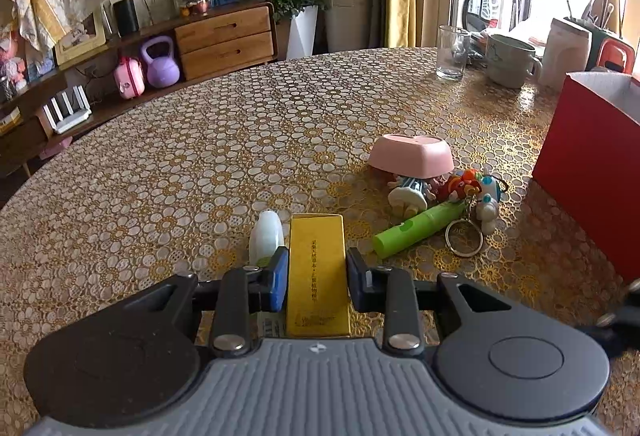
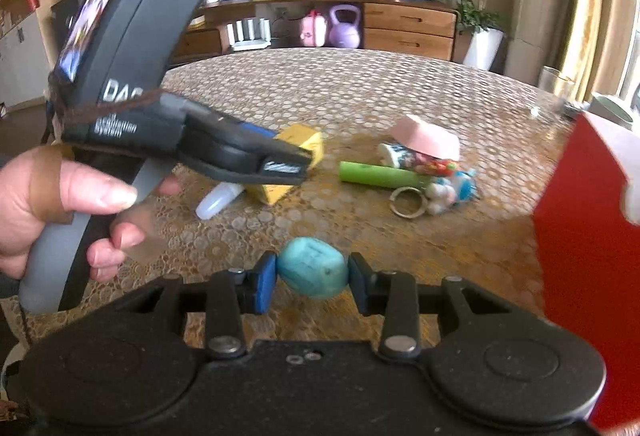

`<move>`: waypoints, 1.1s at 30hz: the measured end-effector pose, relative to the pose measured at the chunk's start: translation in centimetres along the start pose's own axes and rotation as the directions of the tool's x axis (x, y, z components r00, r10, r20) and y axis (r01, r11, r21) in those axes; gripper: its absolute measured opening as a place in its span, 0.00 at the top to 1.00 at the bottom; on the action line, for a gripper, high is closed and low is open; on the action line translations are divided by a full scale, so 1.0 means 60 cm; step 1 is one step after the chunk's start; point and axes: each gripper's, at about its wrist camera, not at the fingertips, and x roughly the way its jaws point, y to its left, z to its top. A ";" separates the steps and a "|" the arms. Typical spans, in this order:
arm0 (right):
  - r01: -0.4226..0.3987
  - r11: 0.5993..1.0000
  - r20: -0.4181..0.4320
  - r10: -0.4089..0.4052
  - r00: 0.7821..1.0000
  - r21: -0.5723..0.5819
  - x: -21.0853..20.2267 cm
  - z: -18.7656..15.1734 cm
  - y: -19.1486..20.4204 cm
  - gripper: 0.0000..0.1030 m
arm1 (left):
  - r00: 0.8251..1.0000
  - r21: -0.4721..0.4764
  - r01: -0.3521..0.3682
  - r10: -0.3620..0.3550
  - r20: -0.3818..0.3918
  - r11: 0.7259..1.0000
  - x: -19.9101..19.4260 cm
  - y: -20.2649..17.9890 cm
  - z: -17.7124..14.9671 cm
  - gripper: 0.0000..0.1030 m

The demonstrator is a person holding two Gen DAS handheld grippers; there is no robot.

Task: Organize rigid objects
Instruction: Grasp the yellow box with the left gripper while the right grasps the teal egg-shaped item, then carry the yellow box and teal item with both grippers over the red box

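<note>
My left tool [image 1: 317, 278] is clamped on a yellow carton [image 1: 317, 272], its blue pads pressing the carton's two long sides; the carton points away from me over the tabletop [image 1: 200, 163]. Just left of it, touching the left pad, lies a small white bottle [image 1: 267, 236]. In the right wrist view the same left tool [image 2: 280, 165] reaches in from the left with my left hand [image 2: 60, 207] wrapped round its grey handle, and the yellow carton [image 2: 304, 147] shows behind its fingers, the white bottle [image 2: 220, 200] just near and left of it.

My right tool [image 2: 312, 276] grips a teal die-shaped block [image 2: 313, 273], both pads tight against its sides, held above the patterned tabletop [image 2: 360, 83].

Farther out and to the right lies a small heap: a green tube [image 1: 418, 230] lying flat, a key ring [image 1: 464, 239] touching its right end, a white and blue figure [image 1: 489, 205] beside the ring, a red toy figure [image 1: 460, 187], and a striped figurine [image 1: 410, 189] on its side. An upturned pink bowl [image 1: 412, 155] leans on the far side of that heap. At the right edge stands a red box [image 1: 588, 171], open at the top.

On the far right of the tabletop stand a clear glass [image 1: 452, 53] and a pale green mug [image 1: 510, 61], close to each other.
</note>
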 end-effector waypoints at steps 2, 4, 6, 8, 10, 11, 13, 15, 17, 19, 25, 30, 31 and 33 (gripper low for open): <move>0.005 1.000 0.001 -0.005 1.000 0.022 -0.018 -0.006 -0.004 0.64 | 1.000 -0.003 -0.004 0.004 -0.003 1.000 -0.004 -0.002 -0.002 0.71; 0.015 0.999 0.006 -0.015 1.000 0.034 -0.036 -0.010 -0.008 0.64 | 1.000 -0.003 -0.008 0.008 0.004 1.000 -0.014 -0.005 -0.003 0.72; 0.023 0.999 0.013 -0.024 1.000 0.046 -0.054 -0.010 -0.014 0.64 | 1.000 0.003 -0.007 0.007 0.009 1.000 -0.025 -0.007 -0.003 0.72; 0.027 0.998 0.021 -0.028 0.999 0.057 -0.074 -0.010 -0.021 0.64 | 1.000 0.007 -0.007 0.007 0.012 1.000 -0.036 -0.008 -0.003 0.72; 0.034 0.997 0.027 -0.036 0.999 0.072 -0.091 -0.010 -0.029 0.64 | 1.000 0.004 -0.004 0.004 0.014 1.000 -0.049 -0.007 -0.004 0.72; 0.037 0.996 0.030 -0.040 0.999 0.079 -0.098 -0.011 -0.033 0.64 | 1.000 0.002 -0.004 0.004 0.014 1.000 -0.056 -0.007 -0.006 0.72; 0.043 0.995 0.037 -0.046 0.998 0.092 -0.113 -0.011 -0.041 0.64 | 1.000 0.001 -0.003 0.003 0.012 1.000 -0.068 -0.006 -0.009 0.72; 0.050 0.994 0.044 -0.054 0.998 0.097 -0.127 -0.011 -0.047 0.64 | 1.000 -0.007 0.000 0.000 0.004 1.000 -0.077 -0.005 -0.011 0.72; 0.058 0.994 0.054 -0.063 0.997 0.094 -0.140 -0.011 -0.052 0.64 | 1.000 -0.018 0.016 -0.016 -0.003 1.000 -0.090 -0.005 -0.013 0.72; 0.068 0.994 0.066 -0.075 0.995 0.089 -0.157 -0.010 -0.059 0.64 | 1.000 -0.013 0.026 -0.026 -0.003 1.000 -0.106 -0.009 -0.017 0.72; 0.100 0.990 0.080 -0.108 0.991 0.098 -0.196 -0.007 -0.087 0.64 | 0.998 0.022 0.061 -0.061 0.008 0.998 -0.155 -0.028 -0.018 0.72; 0.139 0.984 0.093 -0.149 0.984 0.113 -0.218 -0.007 -0.118 0.64 | 0.996 0.051 0.086 -0.087 0.012 0.995 -0.186 -0.050 -0.007 0.72; 0.149 0.982 0.095 -0.161 0.982 0.116 -0.223 -0.010 -0.126 0.64 | 0.995 0.054 0.093 -0.094 0.014 0.994 -0.191 -0.054 -0.004 0.72; 0.171 0.977 0.096 -0.184 0.978 0.128 -0.227 -0.013 -0.143 0.64 | 0.994 0.056 0.110 -0.111 0.020 0.992 -0.200 -0.061 0.004 0.72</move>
